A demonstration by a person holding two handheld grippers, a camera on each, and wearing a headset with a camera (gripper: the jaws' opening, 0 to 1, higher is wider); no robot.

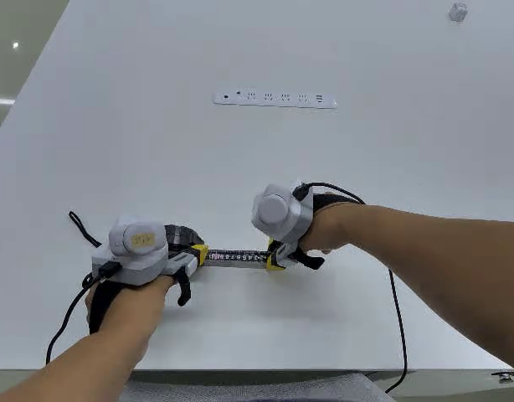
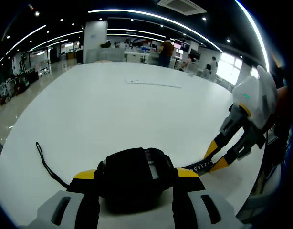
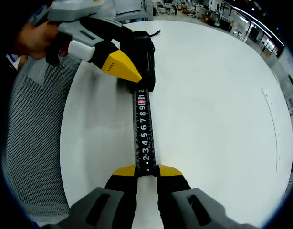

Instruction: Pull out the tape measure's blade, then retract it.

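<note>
Right gripper view: right gripper pinching tip of black numbered blade, left gripper clamping black rounded tape-measure case; advise straight, level pull.

- Table: white, smooth, matt with a faint sheen.
- Case: black plastic, matt.
- Blade: dark, smooth, slightly glossy, printed numerals.
- Right gripper: grey matt plastic, smooth yellow tips.
- Mesh: grey woven cloth, open texture.
- Cord: black, matt.

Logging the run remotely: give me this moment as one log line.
left gripper: shut on tape measure | right gripper: shut on blade | blade: partly out, numbers up
</note>
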